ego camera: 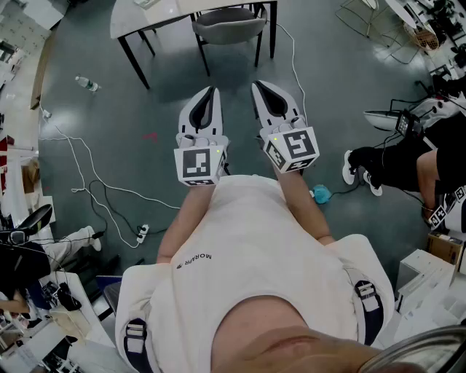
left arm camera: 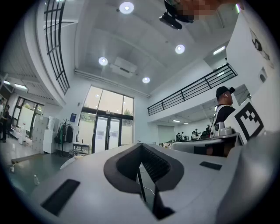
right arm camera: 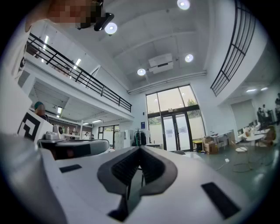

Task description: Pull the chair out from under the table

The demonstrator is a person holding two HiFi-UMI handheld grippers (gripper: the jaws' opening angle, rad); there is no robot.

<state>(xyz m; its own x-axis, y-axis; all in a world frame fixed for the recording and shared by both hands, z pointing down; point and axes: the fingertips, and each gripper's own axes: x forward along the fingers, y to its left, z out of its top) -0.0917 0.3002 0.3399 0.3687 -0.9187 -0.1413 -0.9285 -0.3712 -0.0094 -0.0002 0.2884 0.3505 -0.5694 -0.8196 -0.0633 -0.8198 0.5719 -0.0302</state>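
At the top edge of the head view, the chair (ego camera: pixel 228 25) stands tucked under the white bench (ego camera: pixel 131 18). Its grey seat shows just below the bench edge, with dark legs on the floor (ego camera: pixel 145 109) either side.

Left gripper (ego camera: pixel 211 93): held out in front of the body, tip aimed toward the chair. In the left gripper view its fingers (left arm camera: pixel 153 164) are closed together, with only a thin slit between the ribbed pads. Nothing is held.

Right gripper (ego camera: pixel 260 89): beside the left one, near it but not touching, also aimed toward the chair. In the right gripper view its fingers (right arm camera: pixel 127 168) are likewise closed on nothing.

Chair relative to fingers: ahead of both tips and well apart from them, with bare floor between. It sits roughly in line with the gap between the two grippers. No contact with the seat, back or legs. Neither gripper view shows the chair clearly; both look roughly level across the hall toward tall glass doors (left arm camera: pixel 107 131).

Other items on the floor:
- a water bottle (ego camera: pixel 87 84) to the left of the bench
- loose cables (ego camera: pixel 95 189) running to a power strip (ego camera: pixel 142 233)
- a seated person (ego camera: pixel 408 160) at the right edge
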